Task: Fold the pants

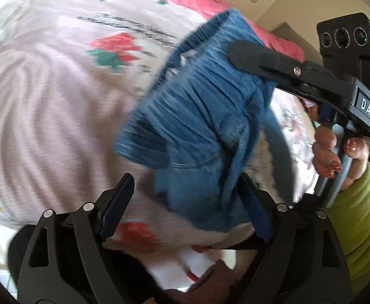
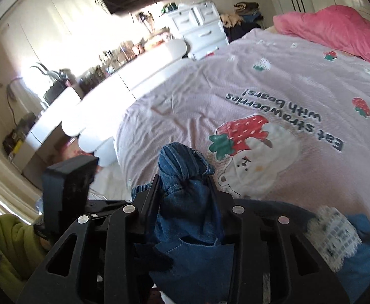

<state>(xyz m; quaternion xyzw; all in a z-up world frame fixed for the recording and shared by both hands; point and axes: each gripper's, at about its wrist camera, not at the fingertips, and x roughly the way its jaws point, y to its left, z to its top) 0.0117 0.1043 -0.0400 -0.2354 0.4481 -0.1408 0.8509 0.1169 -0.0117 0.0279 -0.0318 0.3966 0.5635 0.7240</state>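
Observation:
The blue denim pants hang bunched in the air above the pink strawberry bedspread. In the left wrist view my left gripper is open, its jaws wide apart, with denim draped against the right finger. The right gripper reaches in from the right and pinches the elastic waistband. In the right wrist view my right gripper is shut on a wad of the denim pants, which pokes out past the fingertips. More denim hangs below it.
The bed fills the right side, with a pink blanket at its far end. A white desk with clutter and a white drawer unit stand beyond the bed's left edge. A white patterned cloth lies at lower right.

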